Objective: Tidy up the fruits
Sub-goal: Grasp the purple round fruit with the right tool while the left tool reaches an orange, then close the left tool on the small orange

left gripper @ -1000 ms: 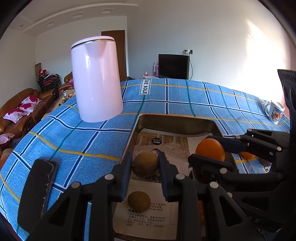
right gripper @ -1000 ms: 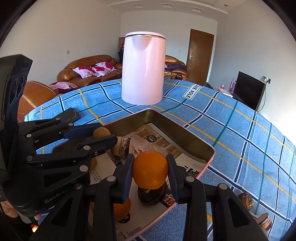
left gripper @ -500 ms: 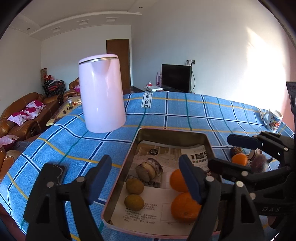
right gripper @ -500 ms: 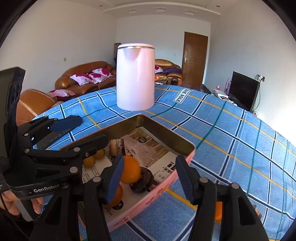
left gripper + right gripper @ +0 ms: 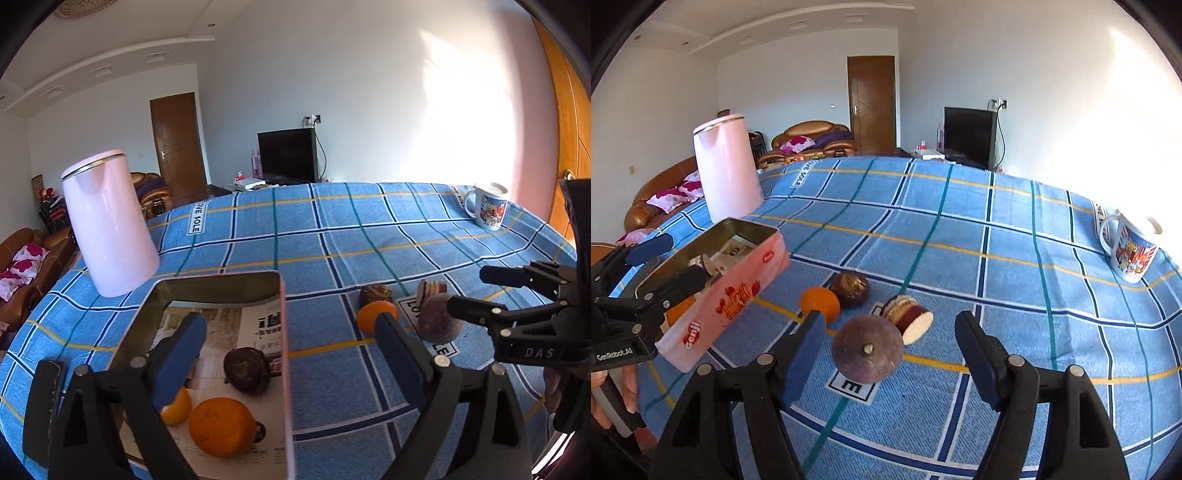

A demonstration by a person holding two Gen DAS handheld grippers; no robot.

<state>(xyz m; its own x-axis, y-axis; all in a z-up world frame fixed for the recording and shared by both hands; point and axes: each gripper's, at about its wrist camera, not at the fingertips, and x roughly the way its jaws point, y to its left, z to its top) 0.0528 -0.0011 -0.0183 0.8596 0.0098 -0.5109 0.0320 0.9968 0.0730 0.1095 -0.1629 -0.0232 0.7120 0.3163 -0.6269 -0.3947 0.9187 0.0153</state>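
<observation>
- My left tool point(image 5: 288, 354) hangs over the right rim of the tin point(image 5: 283, 332), jaws spreading and gripping nothing; its left finger sits above the tin's inside, its right finger above the bare cloth point(image 5: 332, 236).
- My right tool point(image 5: 890, 354) is out over the worktop right of the tin point(image 5: 738, 295), jaws also widening and pressing on nothing.
- A purple fruit point(image 5: 868, 349) lies on the cloth point(image 5: 960, 229) in the gap between my right tool's fingers, a little beyond the tips, stem end facing me; no pad touches it.
- Just beyond it to the right lies a cut fruit point(image 5: 910, 314), pale face turned toward the near right, close against the purple one.
- Farther left on the cloth are a small orange point(image 5: 820, 303) and a dark brown fruit point(image 5: 849, 288), touching each other, near the tin's pink side.
- From the left tool's view, this loose group lies right of the tin: small orange point(image 5: 375, 314), dark brown fruit point(image 5: 376, 294), purple fruit point(image 5: 437, 321), cut fruit point(image 5: 430, 288), all beyond my left tool's right finger.
- Inside the tin, on printed paper, lie a big orange point(image 5: 221, 426) nearest me, a second orange point(image 5: 177, 406) half hidden behind my left tool's left finger, and a dark fruit point(image 5: 246, 371) farther in by the right wall.
- A pink kettle point(image 5: 107, 225) stands on the cloth just beyond the tin's far left corner.
- A mug point(image 5: 487, 206) stands at the far right of the worktop, well apart from the fruit.
</observation>
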